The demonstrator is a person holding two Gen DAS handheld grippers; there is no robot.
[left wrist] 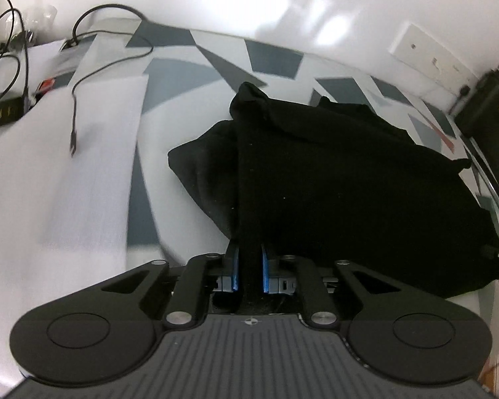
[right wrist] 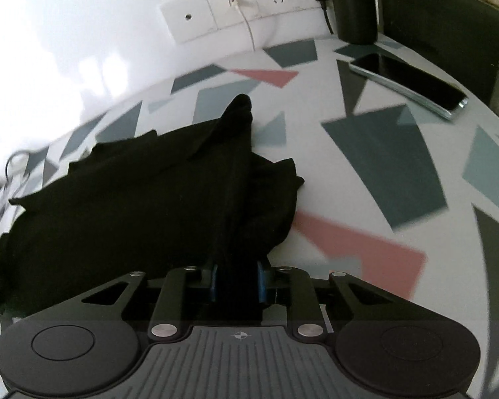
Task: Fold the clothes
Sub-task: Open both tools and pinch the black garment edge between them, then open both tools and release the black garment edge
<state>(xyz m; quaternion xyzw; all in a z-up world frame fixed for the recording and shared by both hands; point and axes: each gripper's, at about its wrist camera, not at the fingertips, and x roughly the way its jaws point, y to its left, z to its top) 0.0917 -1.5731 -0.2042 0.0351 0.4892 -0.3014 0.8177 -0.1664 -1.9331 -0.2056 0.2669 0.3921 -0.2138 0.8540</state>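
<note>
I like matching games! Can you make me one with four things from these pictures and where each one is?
Things:
1. black garment
2. smartphone
3. loose black cable
4. white wall sockets

Places:
A. on the wall behind the table
B. lying flat near the table's right edge
C. pinched in both grippers' jaws
D. trailing over the white sheet at the left

Pairs: 1-C, 2-B, 3-D, 4-A
</note>
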